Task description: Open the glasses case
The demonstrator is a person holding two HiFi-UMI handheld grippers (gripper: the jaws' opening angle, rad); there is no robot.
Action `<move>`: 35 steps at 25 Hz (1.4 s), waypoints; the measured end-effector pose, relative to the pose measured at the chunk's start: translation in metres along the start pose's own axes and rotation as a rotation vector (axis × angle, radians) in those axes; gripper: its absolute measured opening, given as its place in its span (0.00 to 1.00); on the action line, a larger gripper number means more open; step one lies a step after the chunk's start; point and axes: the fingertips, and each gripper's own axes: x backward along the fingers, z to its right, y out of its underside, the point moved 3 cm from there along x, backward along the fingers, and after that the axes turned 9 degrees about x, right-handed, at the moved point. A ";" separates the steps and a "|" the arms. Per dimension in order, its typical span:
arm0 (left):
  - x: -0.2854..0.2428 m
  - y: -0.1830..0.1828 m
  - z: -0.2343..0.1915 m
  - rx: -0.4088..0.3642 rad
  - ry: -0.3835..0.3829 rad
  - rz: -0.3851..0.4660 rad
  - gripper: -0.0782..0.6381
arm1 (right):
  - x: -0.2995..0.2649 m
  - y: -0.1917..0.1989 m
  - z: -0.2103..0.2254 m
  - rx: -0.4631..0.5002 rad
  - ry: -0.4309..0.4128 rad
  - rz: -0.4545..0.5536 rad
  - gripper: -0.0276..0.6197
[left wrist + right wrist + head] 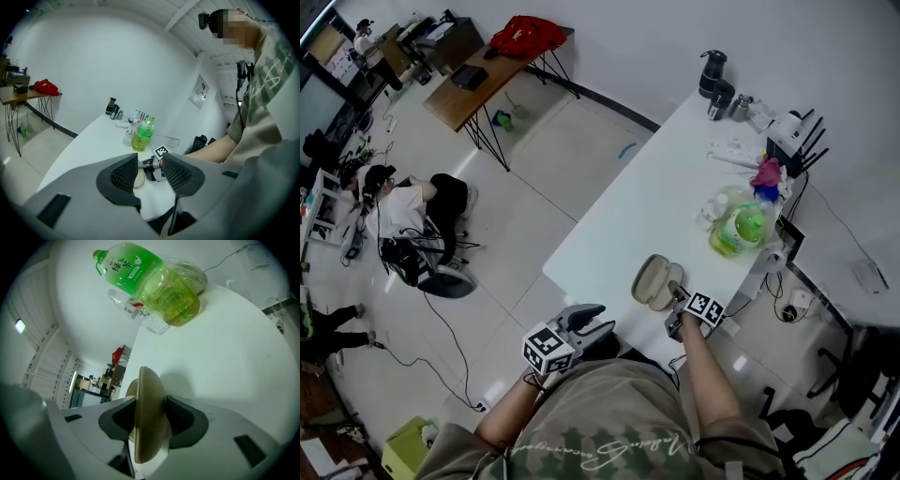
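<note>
The beige glasses case (654, 281) lies by the desk's (647, 187) near edge. One shell stands edge-on between the right gripper's (676, 294) partly parted jaws, not clamped. The left gripper (598, 321) is off the desk, its jaws narrowly apart and empty. With nothing bracing the case, a push could likely skid it over that edge.

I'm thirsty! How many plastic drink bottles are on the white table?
2. A big green bottle stands near the table's edge, and a small clear bottle is right beside it. The clutter nearby might hide more.
</note>
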 end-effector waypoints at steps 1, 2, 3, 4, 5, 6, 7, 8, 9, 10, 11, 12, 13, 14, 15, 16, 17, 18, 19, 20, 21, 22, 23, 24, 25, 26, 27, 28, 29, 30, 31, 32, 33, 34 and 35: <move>0.000 -0.002 0.000 -0.003 0.007 0.001 0.34 | 0.005 -0.001 -0.003 0.013 -0.011 0.007 0.27; -0.001 -0.003 -0.001 -0.006 0.014 0.003 0.34 | 0.011 -0.002 -0.007 0.026 -0.024 0.015 0.27; -0.002 -0.004 -0.003 -0.007 0.021 0.005 0.34 | 0.020 -0.004 -0.013 0.033 -0.043 0.026 0.27; -0.003 -0.006 -0.005 -0.007 0.029 0.008 0.34 | 0.031 -0.007 -0.021 0.037 -0.072 0.044 0.28; -0.005 -0.008 -0.007 -0.006 0.038 0.014 0.35 | 0.045 -0.012 -0.033 0.038 -0.109 0.071 0.28; -0.006 -0.010 -0.009 -0.004 0.049 0.024 0.34 | 0.061 -0.018 -0.047 0.042 -0.155 0.108 0.28; -0.006 -0.013 -0.011 -0.002 0.063 0.038 0.34 | 0.079 -0.024 -0.064 0.050 -0.209 0.154 0.28; -0.007 -0.017 -0.012 0.001 0.081 0.057 0.34 | 0.098 -0.031 -0.083 0.072 -0.270 0.210 0.28; -0.006 -0.021 -0.013 0.005 0.101 0.079 0.34 | 0.118 -0.036 -0.105 0.115 -0.334 0.273 0.28; -0.006 -0.026 -0.013 0.009 0.122 0.103 0.34 | 0.138 -0.041 -0.127 0.187 -0.392 0.342 0.28; -0.005 -0.032 -0.013 0.012 0.144 0.127 0.34 | 0.158 -0.044 -0.150 0.284 -0.436 0.416 0.28; -0.005 -0.037 -0.012 0.013 0.165 0.147 0.34 | 0.178 -0.046 -0.173 0.392 -0.461 0.492 0.28; -0.006 -0.043 -0.010 0.012 0.183 0.163 0.34 | 0.196 -0.046 -0.194 0.490 -0.471 0.565 0.28; -0.006 -0.048 -0.009 0.008 0.199 0.172 0.34 | 0.211 -0.046 -0.213 0.562 -0.474 0.628 0.28; -0.006 -0.052 -0.008 0.004 0.214 0.177 0.34 | 0.223 -0.043 -0.230 0.609 -0.476 0.672 0.28; -0.005 -0.056 -0.008 0.002 0.230 0.181 0.34 | 0.230 -0.039 -0.245 0.639 -0.481 0.688 0.28; -0.006 -0.060 -0.007 0.005 0.250 0.188 0.34 | 0.233 -0.034 -0.256 0.659 -0.485 0.682 0.28; -0.009 -0.063 -0.006 0.011 0.272 0.201 0.34 | 0.234 -0.031 -0.264 0.671 -0.487 0.669 0.28; -0.013 -0.067 -0.005 0.019 0.294 0.216 0.34 | 0.235 -0.028 -0.269 0.673 -0.489 0.658 0.27; -0.017 -0.068 -0.003 0.023 0.312 0.229 0.34 | 0.237 -0.025 -0.271 0.665 -0.490 0.655 0.27; -0.020 -0.067 0.000 0.022 0.324 0.235 0.34 | 0.240 -0.020 -0.271 0.651 -0.489 0.661 0.27; -0.022 -0.064 0.004 0.014 0.330 0.234 0.34 | 0.243 -0.014 -0.270 0.636 -0.487 0.668 0.27; -0.022 -0.060 0.009 0.000 0.332 0.226 0.34 | 0.246 -0.007 -0.269 0.629 -0.486 0.669 0.27; -0.020 -0.057 0.014 -0.014 0.334 0.219 0.34 | 0.247 0.001 -0.270 0.637 -0.489 0.657 0.27; -0.016 -0.054 0.020 -0.023 0.340 0.215 0.34 | 0.246 0.010 -0.272 0.662 -0.497 0.630 0.27; -0.012 -0.051 0.026 -0.025 0.351 0.215 0.34 | 0.244 0.019 -0.275 0.698 -0.509 0.592 0.27; -0.006 -0.049 0.031 -0.023 0.363 0.219 0.34 | 0.242 0.028 -0.279 0.735 -0.523 0.555 0.27; 0.000 -0.048 0.037 -0.021 0.371 0.227 0.24 | 0.241 0.036 -0.283 0.762 -0.539 0.528 0.27; 0.007 -0.045 0.043 -0.022 0.375 0.235 0.12 | 0.241 0.043 -0.286 0.775 -0.559 0.514 0.27; 0.014 -0.042 0.048 -0.026 0.375 0.243 0.12 | 0.243 0.050 -0.289 0.774 -0.584 0.508 0.27; 0.020 -0.038 0.054 -0.034 0.370 0.249 0.12 | 0.245 0.057 -0.291 0.770 -0.610 0.506 0.27; 0.026 -0.033 0.058 -0.045 0.358 0.255 0.12 | 0.249 0.064 -0.293 0.770 -0.632 0.508 0.27; 0.032 -0.027 0.063 -0.056 0.343 0.259 0.12 | 0.254 0.070 -0.294 0.776 -0.649 0.511 0.27; 0.038 -0.020 0.069 -0.064 0.325 0.265 0.12 | 0.261 0.077 -0.294 0.784 -0.661 0.517 0.27; 0.044 -0.013 0.074 -0.069 0.306 0.272 0.12 | 0.270 0.083 -0.292 0.791 -0.671 0.528 0.27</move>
